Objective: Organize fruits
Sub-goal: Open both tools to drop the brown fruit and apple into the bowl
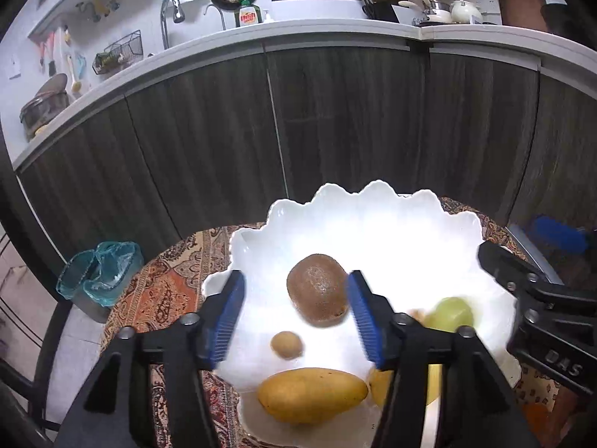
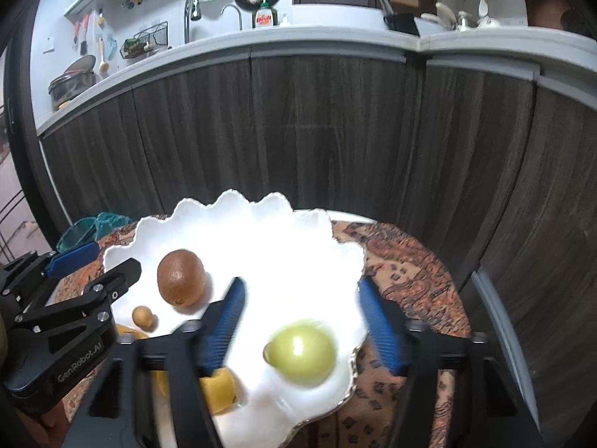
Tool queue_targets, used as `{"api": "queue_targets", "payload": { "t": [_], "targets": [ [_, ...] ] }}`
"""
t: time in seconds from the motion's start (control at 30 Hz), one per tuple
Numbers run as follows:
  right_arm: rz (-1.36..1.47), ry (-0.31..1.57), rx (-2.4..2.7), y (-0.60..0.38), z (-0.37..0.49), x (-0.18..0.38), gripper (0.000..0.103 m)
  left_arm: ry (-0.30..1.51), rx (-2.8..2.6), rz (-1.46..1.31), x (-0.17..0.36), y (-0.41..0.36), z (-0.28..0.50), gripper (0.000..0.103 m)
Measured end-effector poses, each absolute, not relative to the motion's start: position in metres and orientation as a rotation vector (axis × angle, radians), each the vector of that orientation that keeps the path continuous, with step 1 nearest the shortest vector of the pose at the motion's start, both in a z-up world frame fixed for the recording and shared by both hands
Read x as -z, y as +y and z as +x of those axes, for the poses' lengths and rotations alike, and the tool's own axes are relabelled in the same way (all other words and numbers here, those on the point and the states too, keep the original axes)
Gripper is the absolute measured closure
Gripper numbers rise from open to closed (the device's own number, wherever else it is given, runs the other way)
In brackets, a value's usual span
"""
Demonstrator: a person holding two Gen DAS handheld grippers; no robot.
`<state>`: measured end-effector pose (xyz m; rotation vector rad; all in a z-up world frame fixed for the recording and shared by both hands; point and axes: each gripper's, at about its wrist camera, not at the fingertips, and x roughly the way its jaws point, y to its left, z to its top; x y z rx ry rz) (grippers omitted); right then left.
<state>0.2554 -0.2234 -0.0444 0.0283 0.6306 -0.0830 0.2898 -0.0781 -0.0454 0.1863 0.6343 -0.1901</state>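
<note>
Both hand-held grippers, left hand-held gripper (image 1: 294, 321) and right hand-held gripper (image 2: 302, 324), apart and clamping nothing above the white scalloped porcelain platter (image 1: 373, 220) on the cloth-covered desk (image 2: 410, 261). Fuzzy brown kiwi (image 1: 317, 289) between the left pads, untouched; smooth round green fruit (image 2: 302, 356) likewise under the right. Probably light, firm, prone to rolling: best pinched gently across the middle.

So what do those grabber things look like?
Each hand-held gripper, left and right, has a black plastic frame with silver screws and two fingers faced with ribbed blue pads. White letters are printed on the side of each. No cables or sleeves show.
</note>
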Motion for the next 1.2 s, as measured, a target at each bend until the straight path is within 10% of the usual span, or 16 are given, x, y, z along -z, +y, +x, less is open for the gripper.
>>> {"api": "queue_targets", "payload": {
  "t": [0.23, 1.2],
  "targets": [
    [0.019, 0.565, 0.131, -0.228, 0.245, 0.033, 0.011, 0.58, 0.159, 0.191, 0.036, -0.077, 0.28, 0.016],
    [0.055, 0.521, 0.142, -0.242, 0.209, -0.001, 0.01, 0.552, 0.129, 0.195, 0.008, -0.082, 0.238, 0.009]
  ]
}}
